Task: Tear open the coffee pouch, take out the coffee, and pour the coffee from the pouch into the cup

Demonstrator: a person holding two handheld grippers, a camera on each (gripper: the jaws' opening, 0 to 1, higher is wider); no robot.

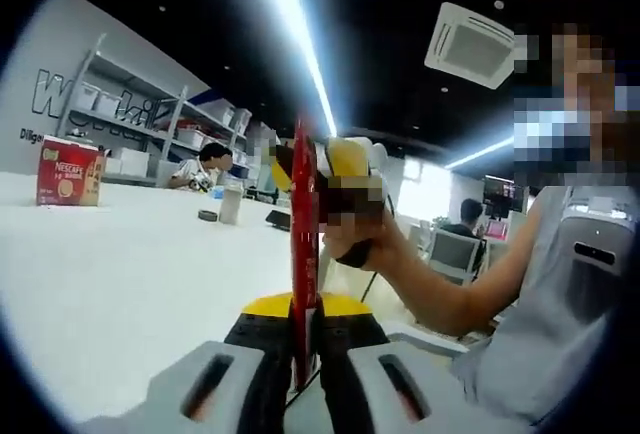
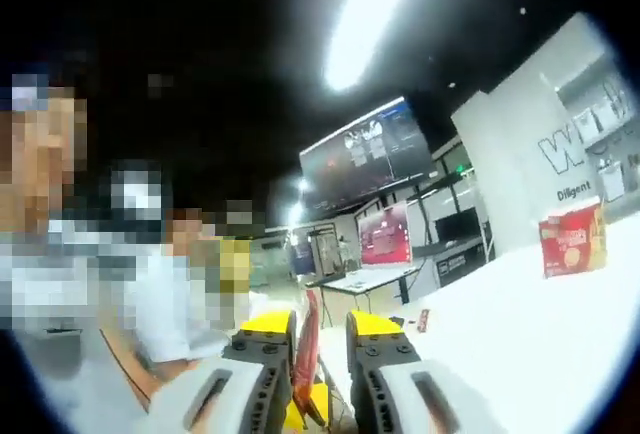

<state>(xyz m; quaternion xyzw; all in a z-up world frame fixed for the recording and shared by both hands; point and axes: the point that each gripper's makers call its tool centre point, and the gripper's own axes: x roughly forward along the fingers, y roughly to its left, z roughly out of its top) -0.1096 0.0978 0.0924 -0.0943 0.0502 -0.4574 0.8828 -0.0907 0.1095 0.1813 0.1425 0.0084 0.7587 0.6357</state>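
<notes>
The red coffee pouch (image 1: 304,254) is up in the air, edge-on, pinched at the bottom by the left gripper (image 1: 305,339) and near the top by the right gripper (image 1: 335,179), so this looks like the tearing step, though the top grip is blurry. Same pouch (image 2: 306,339) sits clamped between the right gripper (image 2: 306,369) jaws. Next they need to pull apart; the cup (image 1: 231,202) (I think) waits well away on the white table (image 1: 120,274), near the Nescafe box (image 1: 68,171).

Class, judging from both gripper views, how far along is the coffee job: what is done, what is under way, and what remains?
Done: the red coffee pouch is picked up, held off the white table. In hand: the left gripper and the right gripper each clamp an edge of it, set for tearing; no tear is visible. Left: tearing, pouring. The red Nescafe box stands farther back.
</notes>
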